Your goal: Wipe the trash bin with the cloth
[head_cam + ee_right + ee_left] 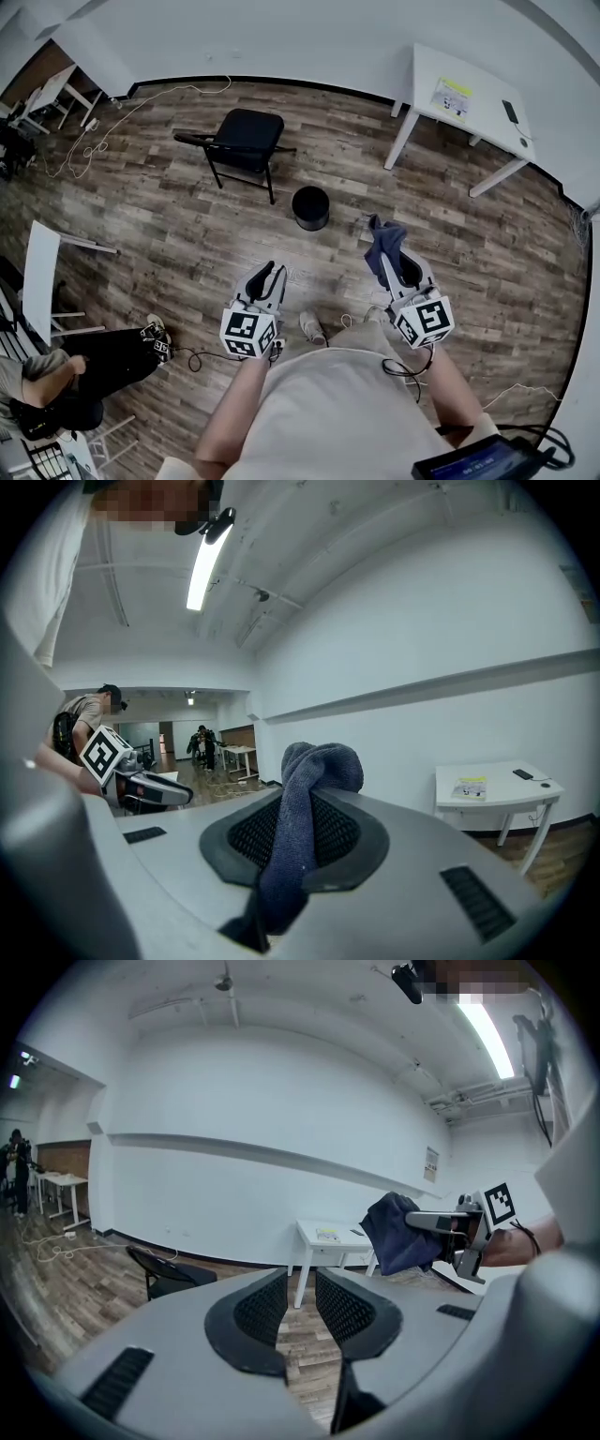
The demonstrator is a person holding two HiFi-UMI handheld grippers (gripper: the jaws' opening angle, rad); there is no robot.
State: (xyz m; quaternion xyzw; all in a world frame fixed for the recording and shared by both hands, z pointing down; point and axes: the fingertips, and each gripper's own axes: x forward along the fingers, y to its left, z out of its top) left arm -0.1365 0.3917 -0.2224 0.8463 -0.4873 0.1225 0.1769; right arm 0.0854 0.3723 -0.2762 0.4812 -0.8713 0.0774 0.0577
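Wood floor (187, 225) under me. My left gripper (270, 274) is empty, jaws spread; my right gripper (389, 262) pinches the blue cloth (384, 236). Black trash bin (310, 208) stands ahead, well apart and untouched, so I judge wiping not yet begun.

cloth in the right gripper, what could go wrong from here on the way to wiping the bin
1. The cloth is pinched only as a narrow bunch between the right gripper's fingers, so it could slip out under rubbing.
2. The trash bin stands free on the floor, and the left gripper is open and empty. The bin may slide or tip when pushed.
3. A black cable lies on the floor beside the person and could snag.
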